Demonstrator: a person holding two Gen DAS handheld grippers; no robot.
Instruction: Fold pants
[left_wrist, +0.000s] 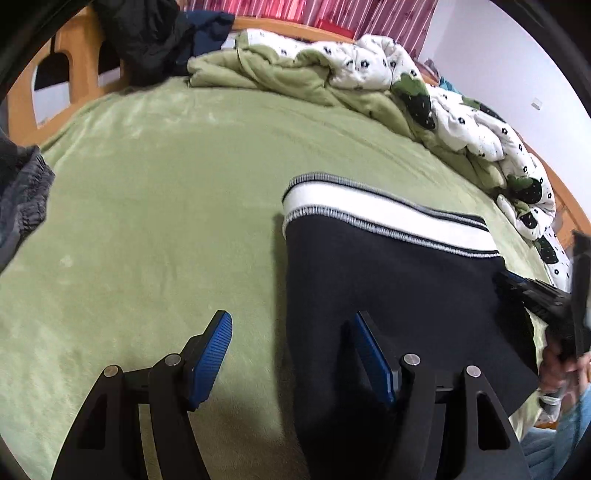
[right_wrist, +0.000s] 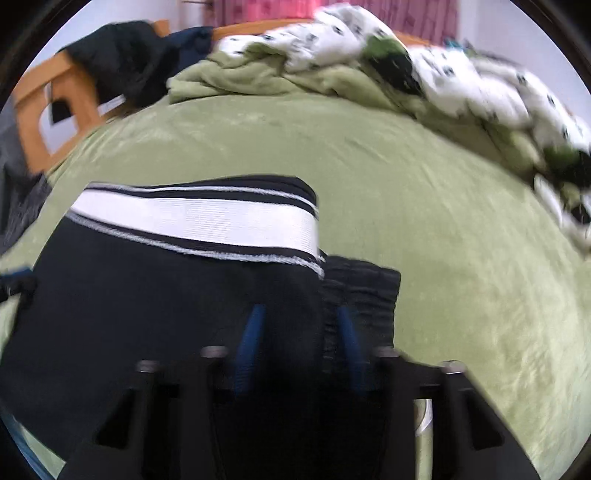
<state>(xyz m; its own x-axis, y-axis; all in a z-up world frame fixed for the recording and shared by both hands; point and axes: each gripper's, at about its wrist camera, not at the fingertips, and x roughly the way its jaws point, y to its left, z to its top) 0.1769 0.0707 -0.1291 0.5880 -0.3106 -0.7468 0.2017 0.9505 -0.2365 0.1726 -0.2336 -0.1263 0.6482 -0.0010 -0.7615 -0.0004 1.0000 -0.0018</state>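
Flat on green bedsheet (left_wrist: 166, 206), folded black pants (left_wrist: 388, 288), white waistband (left_wrist: 369, 210)

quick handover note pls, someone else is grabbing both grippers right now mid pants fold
Left hand-held gripper: open, holding nothing, straddling the near left edge of the pants.
Right hand-held gripper: over the right edge of the pants with dark cloth between its pads; the view is blurred, the pads look apart, so no firm grip is confirmed.
Pants: flat on the green sheet, white waistband at the far end, ribbed cuff beside it.
Done: at least one fold, judging by the cuff lying near the waistband.
Left: probably grip the near edge and fold again, then smooth.
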